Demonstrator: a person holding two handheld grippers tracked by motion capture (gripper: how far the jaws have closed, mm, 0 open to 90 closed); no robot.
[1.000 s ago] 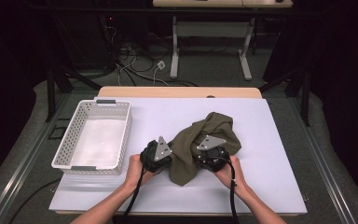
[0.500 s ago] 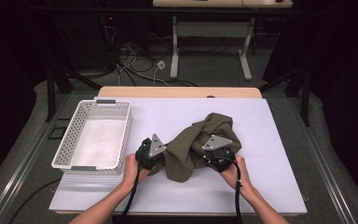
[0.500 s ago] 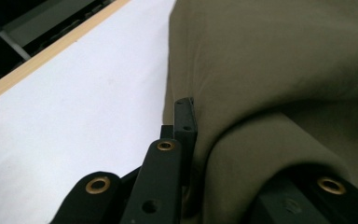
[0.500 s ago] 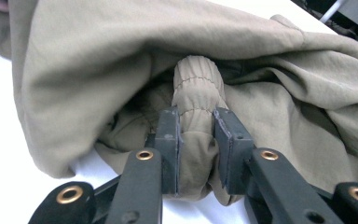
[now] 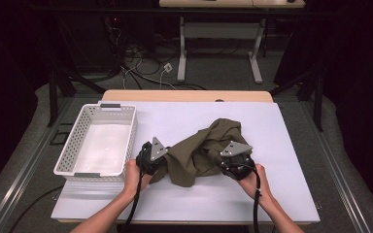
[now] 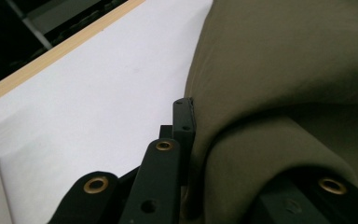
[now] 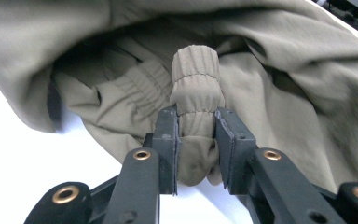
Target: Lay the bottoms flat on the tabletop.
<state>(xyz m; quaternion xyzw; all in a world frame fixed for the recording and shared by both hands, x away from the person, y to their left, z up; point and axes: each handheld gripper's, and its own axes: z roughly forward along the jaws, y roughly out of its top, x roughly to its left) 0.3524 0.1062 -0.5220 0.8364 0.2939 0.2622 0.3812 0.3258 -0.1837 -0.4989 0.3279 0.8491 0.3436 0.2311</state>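
an olive-green garment [image 5: 204,153] lies bunched in a heap on the white table [image 5: 281,194], near the middle and a little toward the person's side, with both claws at its near edges. one fold rises into a peak at the far end of the heap, and a loose flap hangs down toward the front edge of the table.

the right claw [image 7: 196,140] is clamped on a ribbed, elasticated band of the garment: in the right gripper view the gathered band stands up between the two black jaws, pinched from both sides, with the rest of the cloth piled behind it. in the high view that right claw [image 5: 226,160] sits against the right side of the heap, a grey three-cornered plate on top and a black cable trailing back past the person's right hand [image 5: 255,184].

the left claw [image 5: 162,158] is at the left side of the heap, held in the person's left hand [image 5: 136,174]. in the left gripper view its jaws have closed down together with the garment's edge folded over and draped across one jaw; the cloth hides the pads, but the jaws appear shut on a thin layer of the fabric.

a white perforated basket [image 5: 65,158] stands on the left part of the table, just beside the left claw, apart from the garment. behind the table, cables lie on the dark floor [image 5: 141,68].
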